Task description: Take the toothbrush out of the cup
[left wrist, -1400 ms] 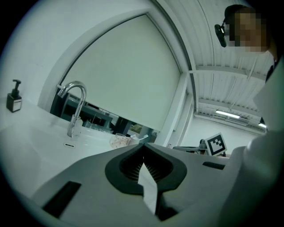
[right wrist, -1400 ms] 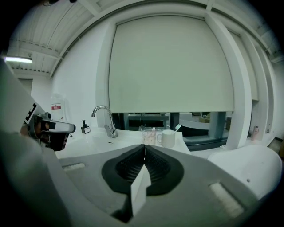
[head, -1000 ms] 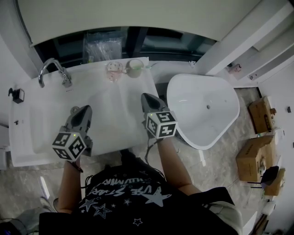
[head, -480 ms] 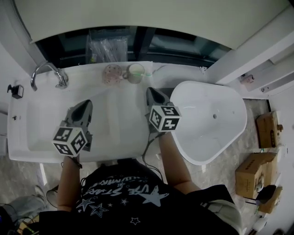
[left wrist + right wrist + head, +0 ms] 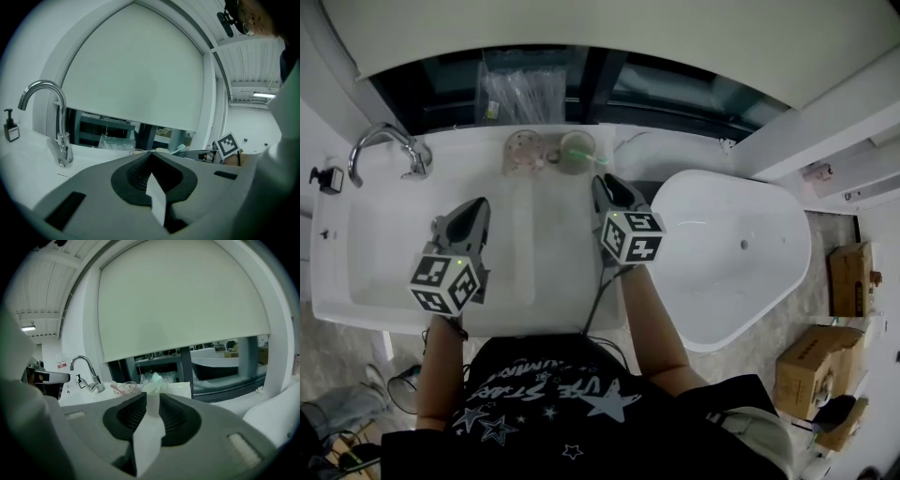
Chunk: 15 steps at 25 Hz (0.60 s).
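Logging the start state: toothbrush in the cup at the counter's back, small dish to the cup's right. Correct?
No: the small dish sits to the left of the cup, as the head view shows. The toothbrush is in the cup at the back of the counter.

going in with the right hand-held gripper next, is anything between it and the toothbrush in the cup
Nothing visible. The right hand-held gripper points at the cup holding the toothbrush, with only bare countertop between them. The glass dish sits to the cup's left, off that line.
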{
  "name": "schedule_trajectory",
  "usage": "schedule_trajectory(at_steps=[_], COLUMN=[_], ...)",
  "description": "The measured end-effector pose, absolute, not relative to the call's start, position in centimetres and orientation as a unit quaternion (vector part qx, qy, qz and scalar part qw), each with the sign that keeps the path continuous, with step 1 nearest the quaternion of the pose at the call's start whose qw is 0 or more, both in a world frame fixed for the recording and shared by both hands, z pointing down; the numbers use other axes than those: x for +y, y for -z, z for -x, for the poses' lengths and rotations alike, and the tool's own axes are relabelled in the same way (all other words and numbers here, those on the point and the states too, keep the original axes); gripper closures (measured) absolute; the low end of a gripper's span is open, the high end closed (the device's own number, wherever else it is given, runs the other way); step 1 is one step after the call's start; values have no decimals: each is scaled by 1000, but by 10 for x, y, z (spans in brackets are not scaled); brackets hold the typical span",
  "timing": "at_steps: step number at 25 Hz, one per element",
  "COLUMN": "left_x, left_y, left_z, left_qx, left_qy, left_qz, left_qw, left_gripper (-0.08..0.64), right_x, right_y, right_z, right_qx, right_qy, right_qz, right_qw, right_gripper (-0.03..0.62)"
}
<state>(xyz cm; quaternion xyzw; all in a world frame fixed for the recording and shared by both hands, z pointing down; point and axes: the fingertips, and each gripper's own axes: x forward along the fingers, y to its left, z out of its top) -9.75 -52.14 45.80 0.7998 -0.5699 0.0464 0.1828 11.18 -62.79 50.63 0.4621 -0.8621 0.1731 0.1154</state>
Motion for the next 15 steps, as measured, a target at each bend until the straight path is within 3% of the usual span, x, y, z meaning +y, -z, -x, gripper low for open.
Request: schedule_trajectory(at_steps=[15], left_x=[-550], left_y=[-480], left_z=[103], left_qx=[-570], left_qy=[-67], left_qz=[-793], left_qw=[205], left_gripper=[552], right_x=[-668], right_y=[-524], right_z=[-99], right_qx=[-869], right_qy=[-168], right_qz=[-452], right_qw=[113], right_gripper=[508])
